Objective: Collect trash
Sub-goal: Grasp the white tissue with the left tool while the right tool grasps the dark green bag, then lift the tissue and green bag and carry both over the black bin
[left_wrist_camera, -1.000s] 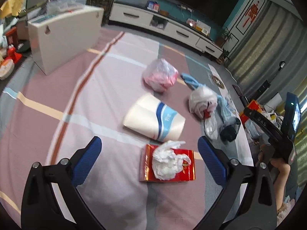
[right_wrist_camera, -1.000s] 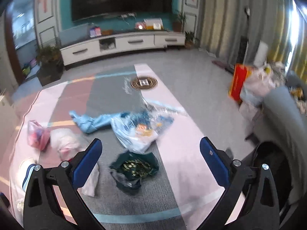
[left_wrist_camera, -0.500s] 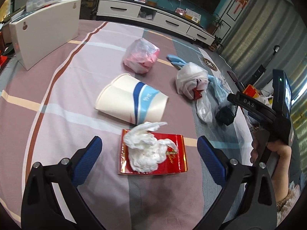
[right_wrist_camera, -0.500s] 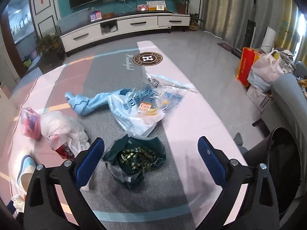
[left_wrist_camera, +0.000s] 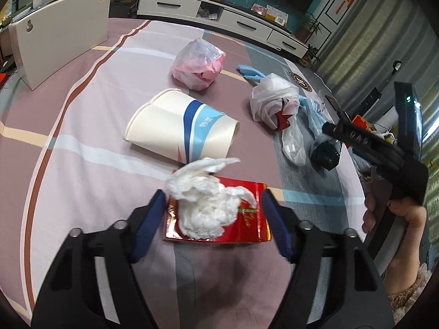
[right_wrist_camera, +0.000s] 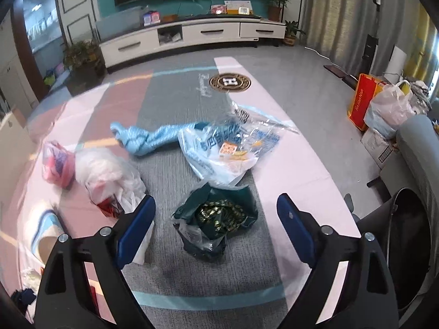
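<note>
A red foil packet [left_wrist_camera: 247, 224] lies on the striped rug with a crumpled white tissue [left_wrist_camera: 203, 200] on top of it. My left gripper [left_wrist_camera: 214, 205] points down over them. Its jaws are closing, the blue pads [left_wrist_camera: 153, 213] flank the packet's two ends, and I see no firm press. In the right wrist view my right gripper [right_wrist_camera: 215, 200] hangs over a dark green bag [right_wrist_camera: 216, 219] of small scraps. Its jaws are wide and closing slightly, with the bag ahead between the fingers and untouched. A hand [left_wrist_camera: 397, 213] holds that gripper's handle.
A tipped paper cup [left_wrist_camera: 178, 131], a pink bag [left_wrist_camera: 199, 65], a knotted white bag [left_wrist_camera: 274, 101] and a blue cloth [right_wrist_camera: 145, 137] lie on the rug. A clear plastic bag [right_wrist_camera: 227, 148] sits beyond the green one. A white board [left_wrist_camera: 60, 35] stands left; a sofa [right_wrist_camera: 419, 148] is right.
The left gripper came down and forward over the red packet, and its jaws narrowed around it. The right gripper sank toward the green bag, its jaws a little narrower.
</note>
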The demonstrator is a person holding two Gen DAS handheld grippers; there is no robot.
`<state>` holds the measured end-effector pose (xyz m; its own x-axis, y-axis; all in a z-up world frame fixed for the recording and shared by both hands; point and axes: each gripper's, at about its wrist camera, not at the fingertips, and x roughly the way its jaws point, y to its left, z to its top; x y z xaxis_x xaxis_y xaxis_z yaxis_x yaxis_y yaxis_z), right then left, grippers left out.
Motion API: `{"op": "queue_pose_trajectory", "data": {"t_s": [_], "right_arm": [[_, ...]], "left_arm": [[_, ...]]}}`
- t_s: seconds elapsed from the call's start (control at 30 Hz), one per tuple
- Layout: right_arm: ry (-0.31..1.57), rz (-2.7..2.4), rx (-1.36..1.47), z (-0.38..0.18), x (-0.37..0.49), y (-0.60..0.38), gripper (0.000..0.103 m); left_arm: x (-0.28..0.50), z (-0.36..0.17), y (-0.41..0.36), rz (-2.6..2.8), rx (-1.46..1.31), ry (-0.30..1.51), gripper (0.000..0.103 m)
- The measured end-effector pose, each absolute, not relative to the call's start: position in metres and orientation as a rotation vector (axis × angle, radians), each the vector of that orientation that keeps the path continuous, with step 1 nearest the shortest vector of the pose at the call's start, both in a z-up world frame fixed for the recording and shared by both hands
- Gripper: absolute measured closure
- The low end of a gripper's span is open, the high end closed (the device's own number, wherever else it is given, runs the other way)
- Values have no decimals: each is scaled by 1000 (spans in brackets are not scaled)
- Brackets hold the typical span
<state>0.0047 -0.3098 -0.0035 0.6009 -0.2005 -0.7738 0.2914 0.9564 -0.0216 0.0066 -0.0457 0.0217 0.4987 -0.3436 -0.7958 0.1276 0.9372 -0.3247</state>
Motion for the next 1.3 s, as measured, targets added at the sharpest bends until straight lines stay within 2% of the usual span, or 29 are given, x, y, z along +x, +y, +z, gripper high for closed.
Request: {"op": "queue_pose_trajectory", "data": {"t_s": [0.13,0.17,0.2,0.23,0.37,0.4,0.43,0.73,1.13,1.3], "right_arm": [[920,-286,99,-12,8,-310,23],[925,-284,102,-14,9,-310,24],[931,-282,108,-15,9,-311,30],[934,-282,111,-16,8,-311,37],[937,-278,120,-17,8,-312,47],[935,-276,118,-16,7,-311,55],[934,-273,116,-15,7,-310,58],[873,-244,128,12,-7,-302,60],[606,-222,64,95,-64,-279,60],[562,-205,59,116,-86,-273,60]], "left_arm": [[7,21,-43,-295,-257,1018,61],[7,21,-42,-294,-264,1018,65],[7,21,-41,-298,-277,1017,69],[7,21,-40,-301,-287,1017,70],[6,26,-39,-299,-295,996,72],[6,27,-39,-300,-296,993,72],[5,29,-38,-302,-301,986,72],[-4,56,-31,-314,-322,895,72],[-23,95,-16,-288,-334,748,72],[-33,108,-14,-305,-332,696,72]]}}
